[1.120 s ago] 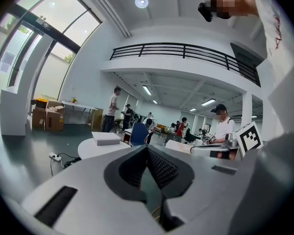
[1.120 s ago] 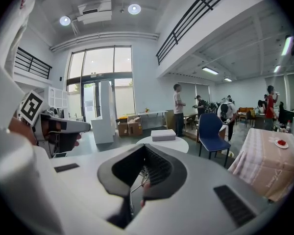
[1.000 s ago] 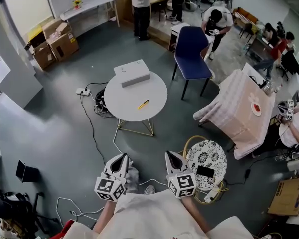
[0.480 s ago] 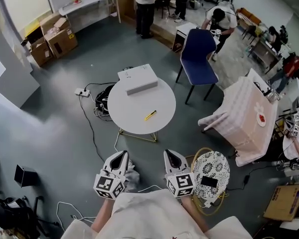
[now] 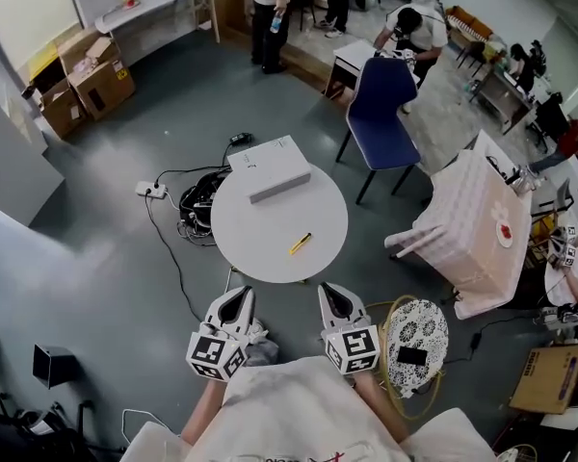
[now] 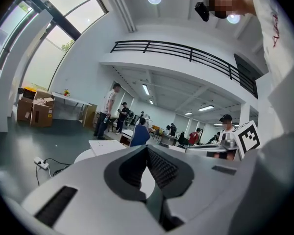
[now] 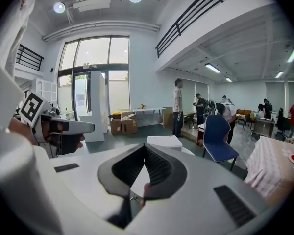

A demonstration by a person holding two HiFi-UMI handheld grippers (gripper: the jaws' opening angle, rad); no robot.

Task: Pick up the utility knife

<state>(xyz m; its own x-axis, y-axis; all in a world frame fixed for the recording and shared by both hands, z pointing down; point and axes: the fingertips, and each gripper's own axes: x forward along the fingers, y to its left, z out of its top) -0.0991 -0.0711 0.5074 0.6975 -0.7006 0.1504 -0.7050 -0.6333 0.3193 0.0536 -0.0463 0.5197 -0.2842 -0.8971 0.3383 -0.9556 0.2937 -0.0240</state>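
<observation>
Near the round bench (image 5: 260,221) bearing the utility knife (image 5: 301,243), left claw (image 5: 241,296) and right claw (image 5: 328,293) hover closed, empty.

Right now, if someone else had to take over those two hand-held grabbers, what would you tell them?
Left gripper: jaws together, empty, held just short of the table.
Right gripper: jaws together, empty, beside the left one.
Utility knife: yellow, lying on the round white table, on the part nearer the grippers, apart from the white box at the far side.
Done: nothing grasped yet.
Left: reach over the table, open one gripper's jaws, close them on the knife, lift it.
</observation>
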